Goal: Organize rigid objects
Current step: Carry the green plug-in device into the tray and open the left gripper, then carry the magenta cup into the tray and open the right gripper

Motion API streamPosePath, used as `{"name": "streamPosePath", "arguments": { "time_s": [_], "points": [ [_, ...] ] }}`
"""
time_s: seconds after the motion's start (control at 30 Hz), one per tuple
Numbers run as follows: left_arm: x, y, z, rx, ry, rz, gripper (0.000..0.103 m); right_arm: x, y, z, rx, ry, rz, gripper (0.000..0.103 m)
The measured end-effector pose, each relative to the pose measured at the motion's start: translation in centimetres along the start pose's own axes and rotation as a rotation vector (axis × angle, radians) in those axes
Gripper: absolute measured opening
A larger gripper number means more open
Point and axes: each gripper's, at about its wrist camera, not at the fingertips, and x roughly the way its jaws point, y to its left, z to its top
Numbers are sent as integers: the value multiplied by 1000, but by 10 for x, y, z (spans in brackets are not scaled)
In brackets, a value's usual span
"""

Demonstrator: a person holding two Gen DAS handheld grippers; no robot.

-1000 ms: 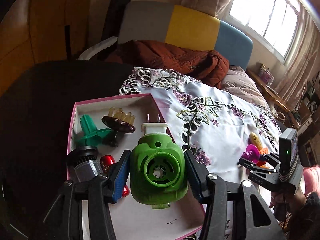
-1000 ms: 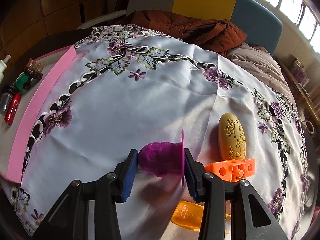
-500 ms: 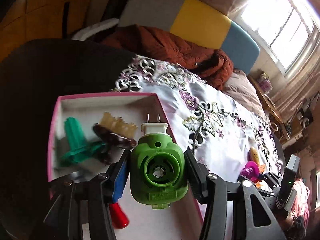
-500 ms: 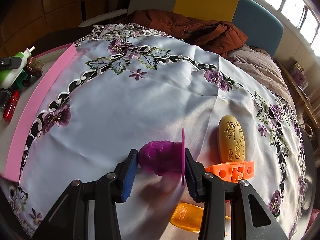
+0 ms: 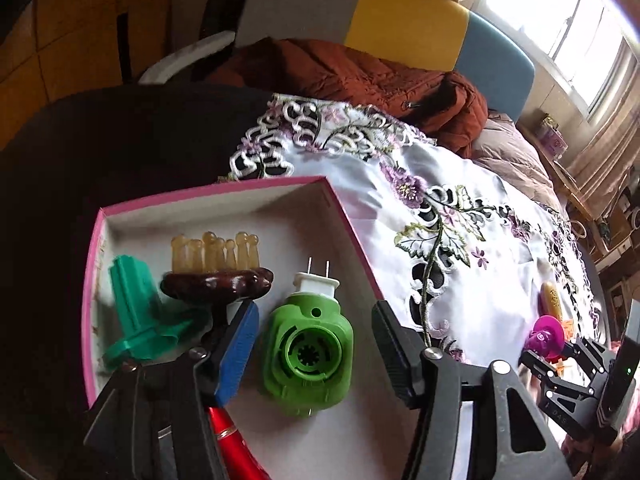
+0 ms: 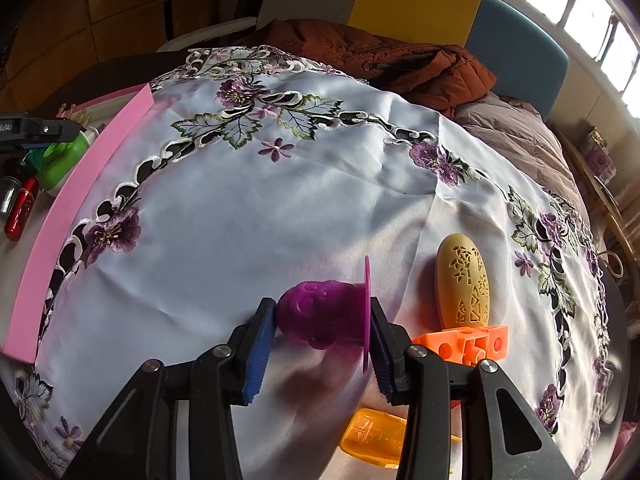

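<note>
My left gripper (image 5: pixel 316 354) is open over the pink box (image 5: pixel 344 212). The green plug-in device (image 5: pixel 308 354) lies on the box floor between the jaws, clear of both pads. Beside it in the box lie a green plastic piece (image 5: pixel 134 312), a brown massage comb (image 5: pixel 218 272) and a red tube (image 5: pixel 232 444). My right gripper (image 6: pixel 320 344) is shut on a purple suction-cup toy (image 6: pixel 326 314) just above the white embroidered cloth (image 6: pixel 260 208). It also shows in the left wrist view (image 5: pixel 546 334). The pink box (image 6: pixel 68 208) is at the far left of the right wrist view.
A tan oval case (image 6: pixel 464 280), an orange block (image 6: pixel 468 342) and an orange-yellow piece (image 6: pixel 376 436) lie on the cloth by the right gripper. A rust-brown jacket (image 5: pixel 360 76) and a grey, yellow and blue sofa back (image 5: pixel 400 28) are behind the table.
My left gripper opened and let go of the green plug-in device, which now rests in the box. The right gripper stays shut on the purple toy, nearly still.
</note>
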Motion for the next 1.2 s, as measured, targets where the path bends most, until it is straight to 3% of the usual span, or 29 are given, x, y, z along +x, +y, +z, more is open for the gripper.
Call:
{"name": "streamPosePath", "arguments": {
  "time_s": [0.37, 0.7, 1.2],
  "points": [
    [-75, -4, -31, 11, -147, 136, 68, 0, 6, -2, -45, -11, -36, 45],
    [-107, 6, -67, 8, -180, 176, 68, 0, 10, -5, -68, -27, -60, 45],
    [-123, 32, -97, -37, -194, 204, 68, 0, 16, -9, -86, -54, -104, 45]
  ]
}}
